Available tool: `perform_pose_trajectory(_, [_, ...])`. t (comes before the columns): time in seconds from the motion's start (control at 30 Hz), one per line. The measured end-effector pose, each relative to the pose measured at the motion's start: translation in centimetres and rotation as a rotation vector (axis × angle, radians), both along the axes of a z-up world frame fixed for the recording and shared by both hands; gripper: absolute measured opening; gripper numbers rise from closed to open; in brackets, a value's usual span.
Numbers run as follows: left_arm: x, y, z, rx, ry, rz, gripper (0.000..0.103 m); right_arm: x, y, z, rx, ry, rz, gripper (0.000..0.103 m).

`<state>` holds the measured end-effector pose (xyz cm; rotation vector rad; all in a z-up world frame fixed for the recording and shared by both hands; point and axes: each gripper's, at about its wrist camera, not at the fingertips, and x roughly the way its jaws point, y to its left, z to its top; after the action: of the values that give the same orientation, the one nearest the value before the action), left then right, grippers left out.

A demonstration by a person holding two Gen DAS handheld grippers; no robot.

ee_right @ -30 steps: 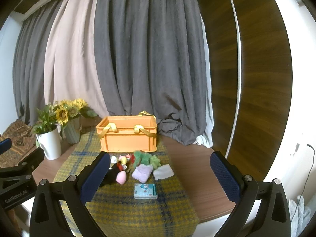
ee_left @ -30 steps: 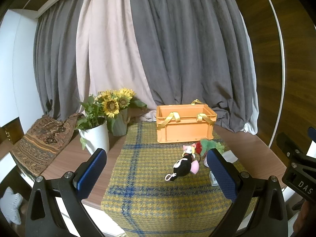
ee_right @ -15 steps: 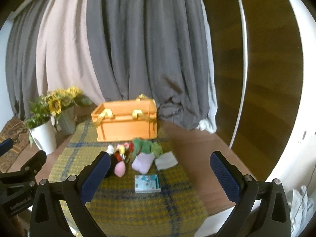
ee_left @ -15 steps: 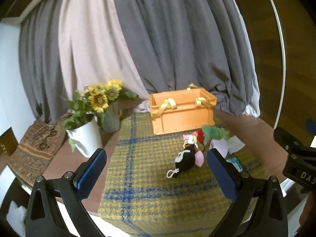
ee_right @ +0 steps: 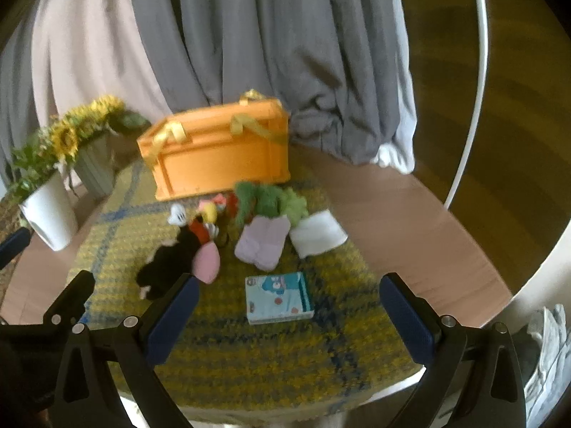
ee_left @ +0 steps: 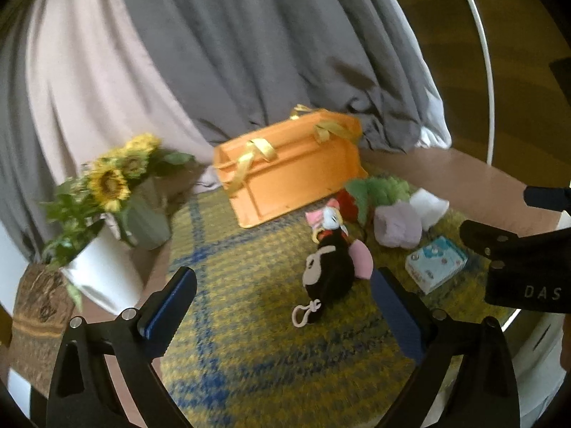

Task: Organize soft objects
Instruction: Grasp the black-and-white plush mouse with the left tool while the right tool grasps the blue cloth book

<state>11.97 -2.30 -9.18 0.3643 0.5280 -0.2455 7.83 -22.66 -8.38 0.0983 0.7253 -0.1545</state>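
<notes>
An orange crate (ee_left: 292, 167) with yellow handles stands at the back of a yellow-and-blue plaid cloth (ee_left: 257, 324); it also shows in the right wrist view (ee_right: 221, 157). In front of it lie a black plush with pink ears (ee_left: 330, 267), a small duck-face plush (ee_left: 326, 219), a green plush (ee_right: 271, 201), a lilac cloth (ee_right: 262, 242), a white cloth (ee_right: 317, 237) and a light-blue packet (ee_right: 278, 297). My left gripper (ee_left: 283, 312) is open and empty, just short of the black plush. My right gripper (ee_right: 285, 317) is open and empty, just short of the packet.
Sunflowers in a white pot (ee_left: 96, 267) and a grey-green vase (ee_left: 144, 219) stand left of the cloth. Grey and beige curtains (ee_left: 249, 46) hang behind the crate. Bare wooden tabletop (ee_right: 410, 235) lies right of the cloth, ending at a rounded edge.
Both grippers have moved forward and tilted down toward the table; the toys and crate look larger and nearer. Both stay open and empty.
</notes>
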Motion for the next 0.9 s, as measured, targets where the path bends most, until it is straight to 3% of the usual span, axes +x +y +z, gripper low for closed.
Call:
perform_pose_trajectory(0.2, [3.1, -1.0, -3.0, 0.021, 0.063, -0.068, 0.093, 2.6, 0.3, -2.9, 0.023, 0.096, 0.008, 0.101])
perform_pose_trajectory(0.4, [5.3, -1.9, -5.6, 0.036, 0.11, -0.128, 0.085, 4.6, 0.2, -5.6, 0.052, 0.181, 0.001, 0.091])
perform_pose_trajectory(0.8, [8.1, -3.3, -8.5, 0.056, 0.151, -0.192, 0.072, 6.5, 0.4, -8.4, 0.047, 0.255, -0.013, 0.08])
perform_pose_trajectory(0.9, [8.7, -3.5, -9.1, 0.064, 0.162, -0.201, 0.063, 6.8, 0.3, -8.9, 0.047, 0.266, -0.026, 0.077])
